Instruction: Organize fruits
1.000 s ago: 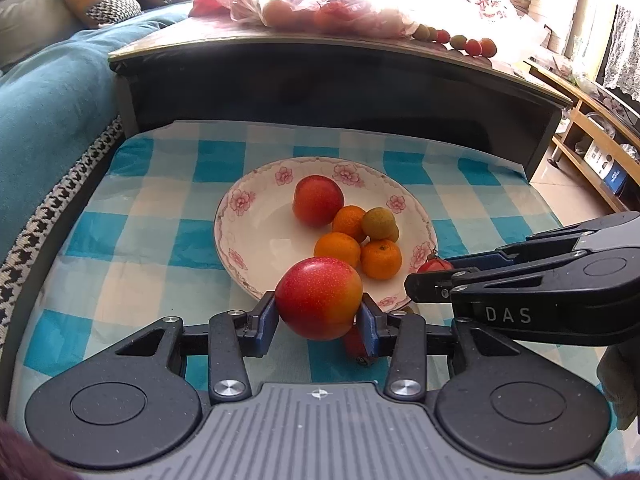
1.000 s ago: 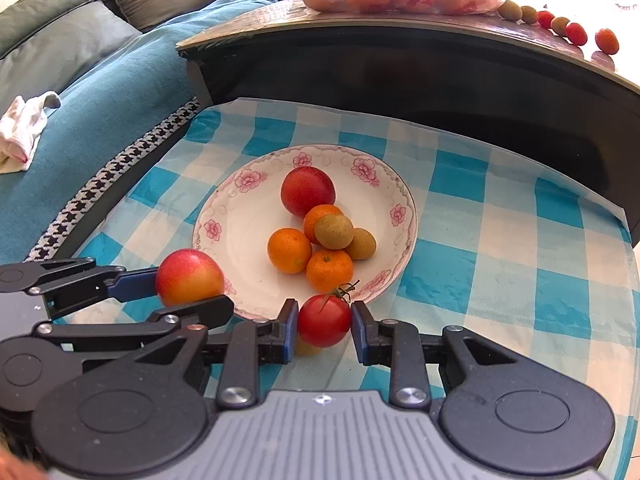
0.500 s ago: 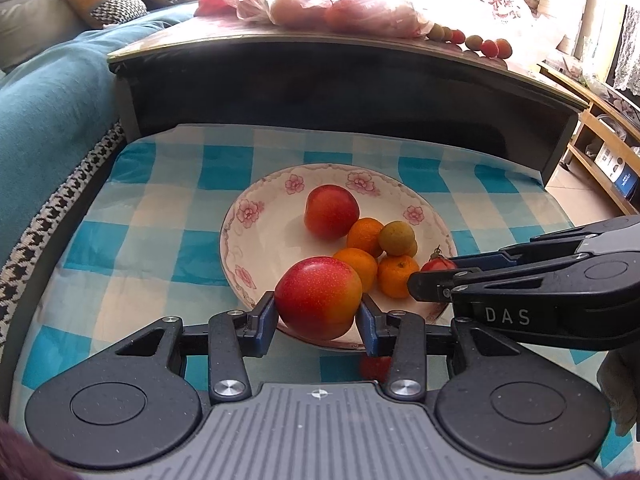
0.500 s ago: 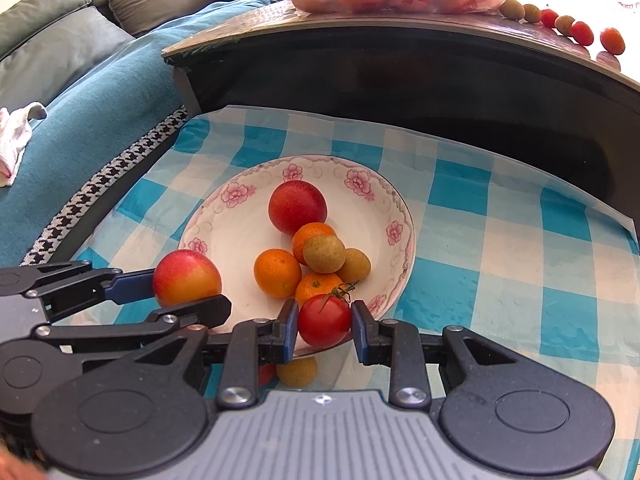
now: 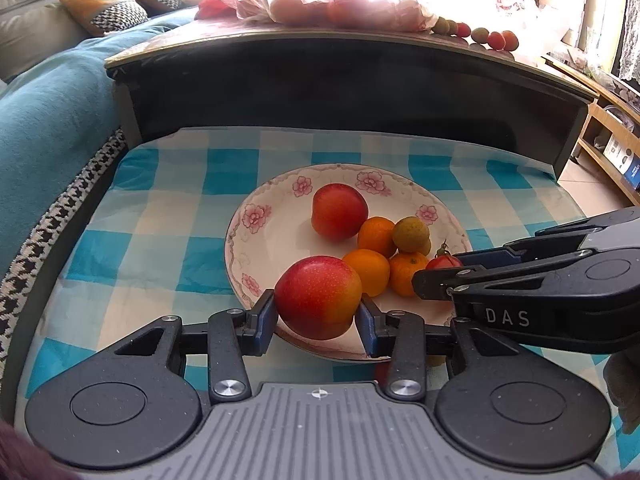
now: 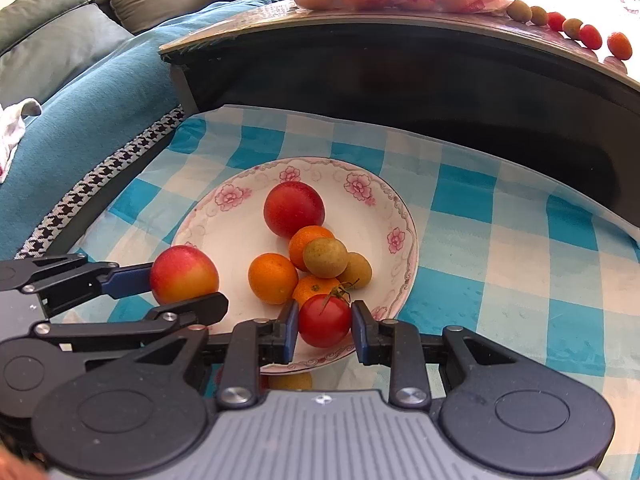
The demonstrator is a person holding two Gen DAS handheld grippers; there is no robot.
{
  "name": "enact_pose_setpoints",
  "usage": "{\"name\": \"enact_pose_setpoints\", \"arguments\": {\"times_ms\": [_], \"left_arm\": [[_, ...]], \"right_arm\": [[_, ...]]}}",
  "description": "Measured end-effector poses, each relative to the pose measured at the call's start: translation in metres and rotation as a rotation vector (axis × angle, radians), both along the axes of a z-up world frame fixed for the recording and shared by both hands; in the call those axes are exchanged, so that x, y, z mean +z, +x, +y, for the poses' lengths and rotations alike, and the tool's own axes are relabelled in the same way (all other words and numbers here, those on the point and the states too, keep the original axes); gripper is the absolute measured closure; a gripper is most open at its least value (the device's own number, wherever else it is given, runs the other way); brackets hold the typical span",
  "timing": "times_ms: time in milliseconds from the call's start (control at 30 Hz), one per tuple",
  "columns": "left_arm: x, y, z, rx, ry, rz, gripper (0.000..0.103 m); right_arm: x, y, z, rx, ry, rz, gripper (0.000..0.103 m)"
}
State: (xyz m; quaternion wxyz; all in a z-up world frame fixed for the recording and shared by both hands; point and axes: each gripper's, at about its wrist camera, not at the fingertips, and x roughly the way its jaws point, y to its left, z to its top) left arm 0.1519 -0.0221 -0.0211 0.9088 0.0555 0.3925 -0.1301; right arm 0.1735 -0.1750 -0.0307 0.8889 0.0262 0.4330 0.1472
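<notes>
A white floral plate (image 5: 256, 240) (image 6: 224, 236) sits on the blue checked cloth. It holds a red apple (image 5: 339, 211) (image 6: 293, 208), three oranges (image 5: 367, 272) (image 6: 273, 278) and two greenish-brown fruits (image 5: 410, 234) (image 6: 325, 257). My left gripper (image 5: 318, 314) (image 6: 182, 292) is shut on a red-yellow apple (image 5: 318, 297) (image 6: 184, 274), held over the plate's near rim. My right gripper (image 6: 325, 330) (image 5: 440, 276) is shut on a red tomato (image 6: 325, 320) (image 5: 440, 263) with a green stem, over the plate's near rim beside the oranges.
A dark raised table edge (image 5: 340, 76) stands behind the cloth, with bagged fruit (image 5: 340, 8) and a row of small fruits (image 6: 576, 30) on top. A teal sofa (image 6: 80, 92) lies left. Small fruits show under my right gripper on the cloth (image 6: 290, 380).
Both grippers moved forward with their fruit, from in front of the plate to over its near rim. Grips are unchanged.
</notes>
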Motion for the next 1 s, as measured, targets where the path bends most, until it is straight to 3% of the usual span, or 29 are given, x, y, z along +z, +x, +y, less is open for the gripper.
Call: {"name": "enact_pose_setpoints", "arguments": {"times_ms": [600, 1000], "left_arm": [[-0.0063, 0.0047, -0.0058, 0.005, 0.059, -0.037, 0.053], [-0.0019, 0.0047, -0.0025, 0.028, 0.066, -0.061, 0.044]], "right_arm": [[-0.0070, 0.0074, 0.0055, 0.008, -0.032, -0.024, 0.061], [-0.0040, 0.0064, 0.0039, -0.010, -0.026, -0.034, 0.060]]}}
